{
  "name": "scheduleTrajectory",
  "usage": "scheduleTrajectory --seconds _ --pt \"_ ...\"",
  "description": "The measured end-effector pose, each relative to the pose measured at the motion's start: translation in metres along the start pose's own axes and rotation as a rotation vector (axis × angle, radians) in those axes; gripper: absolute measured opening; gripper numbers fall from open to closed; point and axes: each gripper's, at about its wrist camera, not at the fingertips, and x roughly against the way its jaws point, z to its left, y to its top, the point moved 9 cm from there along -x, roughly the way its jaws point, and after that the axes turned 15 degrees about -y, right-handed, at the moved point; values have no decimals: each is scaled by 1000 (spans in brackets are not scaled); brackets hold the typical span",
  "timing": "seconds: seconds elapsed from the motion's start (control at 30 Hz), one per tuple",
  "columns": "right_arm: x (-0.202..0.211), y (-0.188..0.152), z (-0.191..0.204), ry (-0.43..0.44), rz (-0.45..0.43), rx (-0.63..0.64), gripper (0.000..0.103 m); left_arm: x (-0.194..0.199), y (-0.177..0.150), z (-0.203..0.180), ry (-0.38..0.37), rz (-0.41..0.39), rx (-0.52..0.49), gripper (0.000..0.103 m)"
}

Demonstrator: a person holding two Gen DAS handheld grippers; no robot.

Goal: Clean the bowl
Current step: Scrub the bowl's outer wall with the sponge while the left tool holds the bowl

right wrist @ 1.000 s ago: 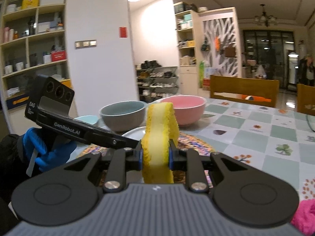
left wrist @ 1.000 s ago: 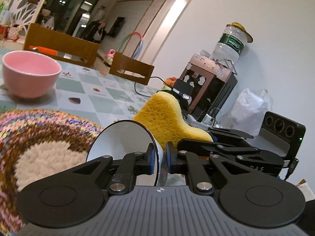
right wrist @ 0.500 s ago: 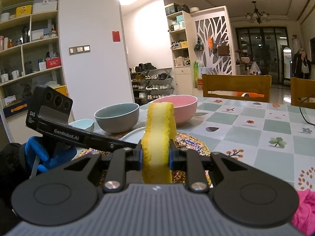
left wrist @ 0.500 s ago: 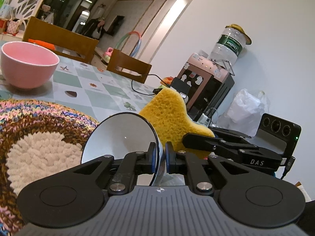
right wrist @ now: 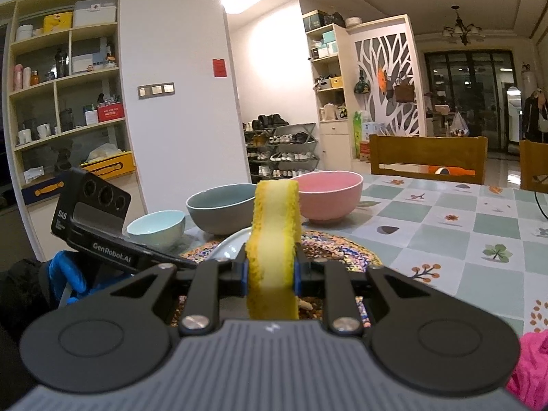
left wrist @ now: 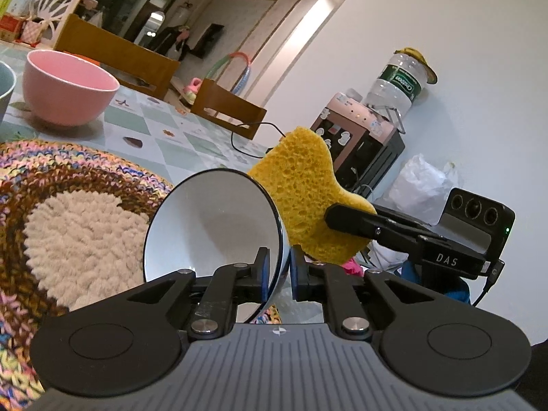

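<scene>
My left gripper (left wrist: 278,275) is shut on the rim of a white bowl (left wrist: 212,226), held tilted on its side above a crocheted mat (left wrist: 78,226). The bowl's edge also shows in the right wrist view (right wrist: 229,245). My right gripper (right wrist: 271,272) is shut on a yellow sponge (right wrist: 274,233). In the left wrist view the sponge (left wrist: 304,202) sits just behind the bowl's right rim, close to its outer wall; contact is hidden. The right gripper's body (left wrist: 411,236) reaches in from the right.
A pink bowl (right wrist: 327,195), a grey bowl (right wrist: 222,207) and a small pale blue bowl (right wrist: 156,229) stand on the checked tablecloth (right wrist: 479,233) beyond the mat. A pink cloth (right wrist: 531,366) lies at lower right. Wooden chairs (right wrist: 428,154) line the far side.
The sponge has moved closer behind the bowl's right rim. The bowl has tipped and turned a little with my left gripper. Both grips are unchanged.
</scene>
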Motion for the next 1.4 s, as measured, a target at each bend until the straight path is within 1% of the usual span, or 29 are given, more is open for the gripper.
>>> scheduleTrajectory --seconds 0.27,0.6,0.83,1.2,1.4 --pt "5 1 12 24 1 43 23 6 -7 -1 -1 -9 11 15" --pt "7 2 21 23 3 96 23 7 -10 -1 -7 5 26 16" --pt "10 6 29 53 -2 136 23 9 -13 -1 -4 21 29 16" --pt "-16 17 12 68 23 110 23 14 -15 2 6 23 42 17" --pt "-34 15 2 30 40 95 23 12 -16 4 2 33 48 18"
